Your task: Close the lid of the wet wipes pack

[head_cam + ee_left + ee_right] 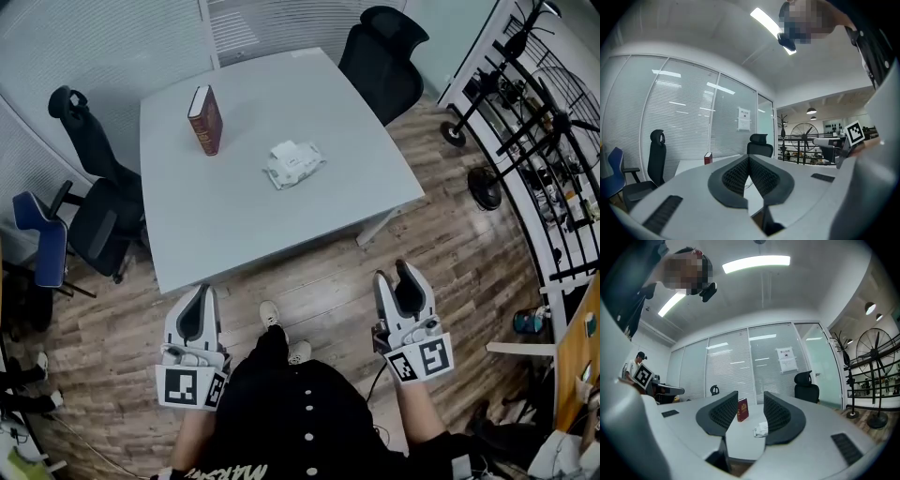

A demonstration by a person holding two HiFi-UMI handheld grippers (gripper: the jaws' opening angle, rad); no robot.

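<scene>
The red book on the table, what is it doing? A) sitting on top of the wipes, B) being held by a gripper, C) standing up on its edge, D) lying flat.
C: the red book stands upright on the table, apart from the wet wipes pack and far from both grippers.

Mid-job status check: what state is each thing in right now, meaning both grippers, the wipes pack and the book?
Left gripper: shut, empty, short of the table.
Right gripper: open, empty, short of the table.
Wet wipes pack: lying on the table, untouched; lid too small to tell.
Book: closed, standing upright on the table.
</scene>
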